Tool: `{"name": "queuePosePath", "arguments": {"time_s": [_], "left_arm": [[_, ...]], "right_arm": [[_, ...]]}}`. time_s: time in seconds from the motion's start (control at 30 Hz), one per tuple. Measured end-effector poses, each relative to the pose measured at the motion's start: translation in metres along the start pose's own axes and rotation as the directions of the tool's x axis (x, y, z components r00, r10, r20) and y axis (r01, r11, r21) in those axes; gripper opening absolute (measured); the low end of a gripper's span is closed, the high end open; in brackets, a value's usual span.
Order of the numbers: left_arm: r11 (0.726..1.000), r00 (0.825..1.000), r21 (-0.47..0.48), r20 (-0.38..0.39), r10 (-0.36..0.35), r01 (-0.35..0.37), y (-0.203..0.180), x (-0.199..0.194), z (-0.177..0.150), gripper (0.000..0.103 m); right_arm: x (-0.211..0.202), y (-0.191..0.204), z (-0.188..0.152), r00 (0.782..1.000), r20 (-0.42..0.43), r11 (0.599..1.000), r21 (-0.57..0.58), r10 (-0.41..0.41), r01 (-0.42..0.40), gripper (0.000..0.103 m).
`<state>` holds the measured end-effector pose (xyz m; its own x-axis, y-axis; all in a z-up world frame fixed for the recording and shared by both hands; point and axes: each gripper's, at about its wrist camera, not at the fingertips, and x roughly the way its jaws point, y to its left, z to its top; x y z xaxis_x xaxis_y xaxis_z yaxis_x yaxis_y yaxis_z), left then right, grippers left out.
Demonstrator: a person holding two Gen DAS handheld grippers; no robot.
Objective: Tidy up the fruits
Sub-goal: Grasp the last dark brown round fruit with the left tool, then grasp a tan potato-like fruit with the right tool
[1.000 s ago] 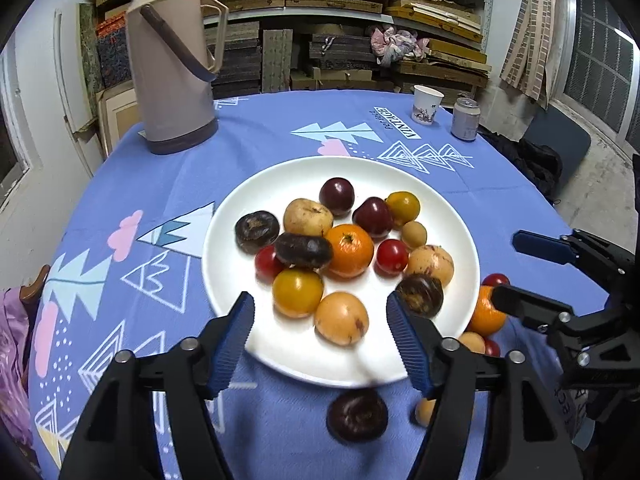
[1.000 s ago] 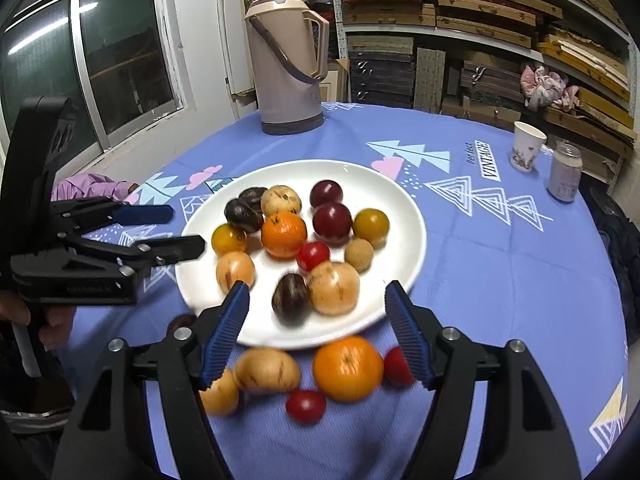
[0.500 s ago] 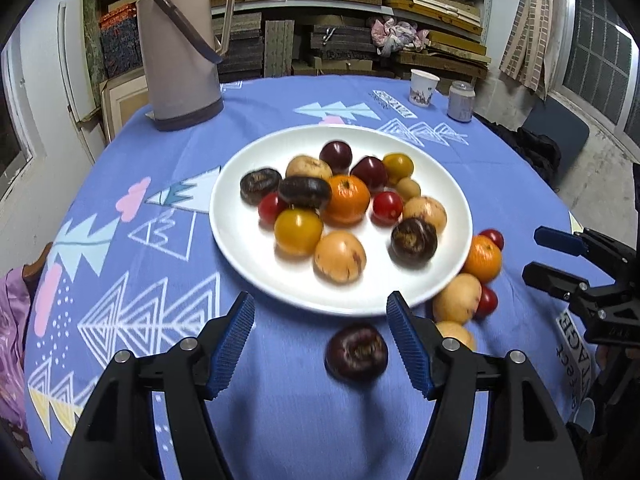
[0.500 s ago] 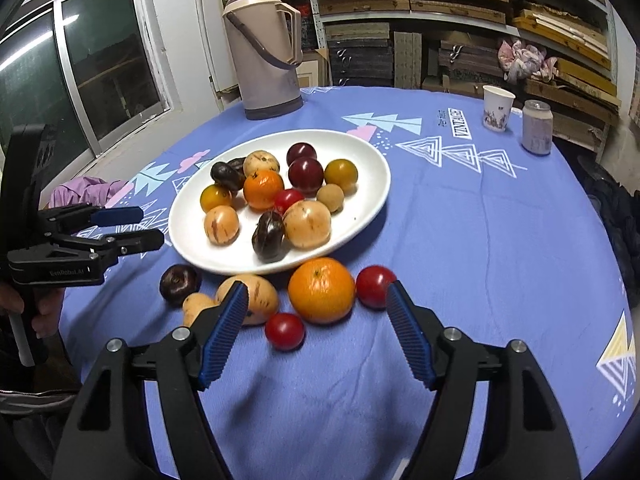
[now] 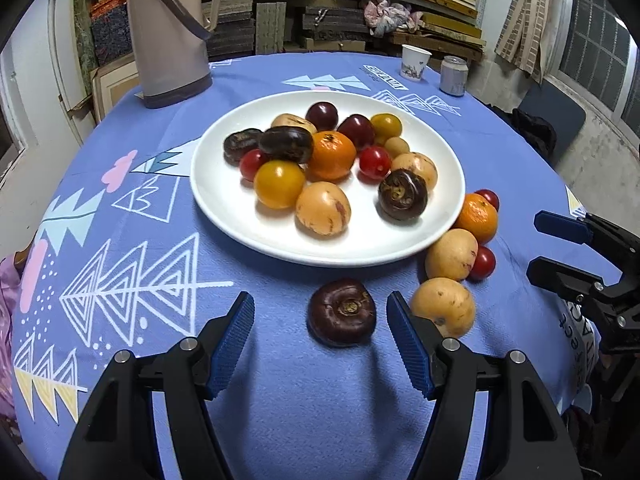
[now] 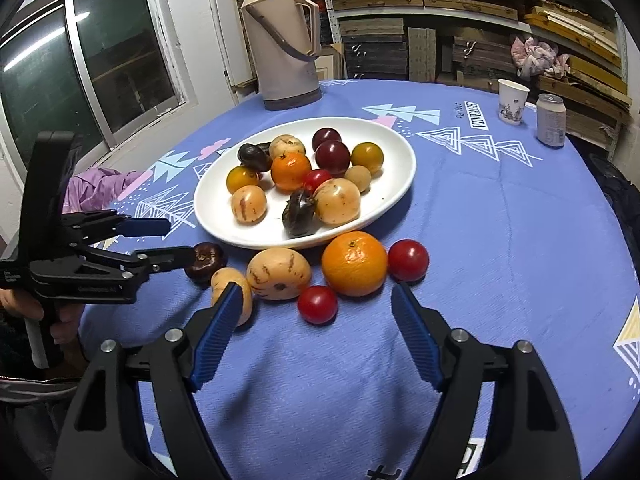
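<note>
A white plate (image 5: 224, 208) (image 6: 396, 184) holds several fruits. On the cloth in front of it lie a dark purple fruit (image 5: 341, 312) (image 6: 206, 262), two tan fruits (image 5: 443, 306) (image 6: 279, 274), an orange (image 6: 354, 263) (image 5: 478, 217) and two red tomatoes (image 6: 317, 304). My left gripper (image 5: 320, 326) is open and empty, its jaws just short of the dark purple fruit. My right gripper (image 6: 314, 322) is open and empty, just behind the near red tomato. Each gripper also shows in the other's view (image 6: 160, 240) (image 5: 560, 250).
A tan thermos jug (image 5: 168, 32) (image 6: 286, 40) stands at the back of the round blue-clothed table (image 5: 120, 240). A paper cup (image 6: 512, 101) and a can (image 6: 551, 120) stand at the far right. Shelves of stacked boards and a window lie beyond.
Both grippers have pulled back from over the plate toward the near table edge. The loose fruits in front of the plate have come fully into view. Both stayed open.
</note>
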<state>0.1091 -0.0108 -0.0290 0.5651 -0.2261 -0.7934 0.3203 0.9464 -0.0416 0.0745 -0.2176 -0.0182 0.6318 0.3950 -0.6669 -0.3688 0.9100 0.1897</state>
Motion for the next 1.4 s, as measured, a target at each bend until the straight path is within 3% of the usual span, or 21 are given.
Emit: {"name": "queuePosePath", "arguments": {"time_s": [0.27, 0.4, 0.57, 0.67, 0.93, 1.2, 1.4], "left_arm": [[1.0, 0.999, 0.013, -0.031, -0.012, 0.012, -0.006, 0.019, -0.001, 0.069], [1.0, 0.998, 0.009, -0.061, -0.029, 0.029, -0.006, 0.032, -0.003, 0.055], [0.999, 0.999, 0.035, -0.041, -0.012, 0.013, -0.009, 0.033, -0.004, 0.054], [0.999, 1.0, 0.04, -0.026, -0.009, 0.01, -0.007, 0.032, -0.005, 0.042], [1.0, 1.0, 0.023, -0.026, -0.017, 0.018, 0.004, 0.025, -0.013, 0.042], [1.0, 0.999, 0.009, -0.018, -0.027, 0.028, 0.014, 0.017, -0.023, 0.042], [0.999, 0.999, 0.011, -0.011, -0.033, 0.033, 0.014, 0.015, -0.025, 0.042]], "right_arm": [[-0.001, 0.008, -0.001, 1.0, -0.005, 1.0, -0.019, 0.015, -0.015, 0.074], [-0.002, 0.015, -0.005, 0.999, -0.017, 0.999, -0.038, 0.031, -0.031, 0.074], [0.003, 0.027, -0.01, 0.998, -0.047, 0.996, -0.068, 0.052, -0.055, 0.074], [0.006, 0.037, -0.014, 0.995, -0.066, 0.993, -0.087, 0.076, -0.082, 0.074], [0.022, 0.06, -0.017, 0.987, -0.115, 0.985, -0.111, 0.116, -0.129, 0.073], [0.048, 0.06, -0.013, 0.983, -0.156, 0.992, -0.059, 0.102, -0.113, 0.055], [0.056, 0.063, -0.01, 0.982, -0.156, 0.993, -0.044, 0.105, -0.113, 0.053]]}}
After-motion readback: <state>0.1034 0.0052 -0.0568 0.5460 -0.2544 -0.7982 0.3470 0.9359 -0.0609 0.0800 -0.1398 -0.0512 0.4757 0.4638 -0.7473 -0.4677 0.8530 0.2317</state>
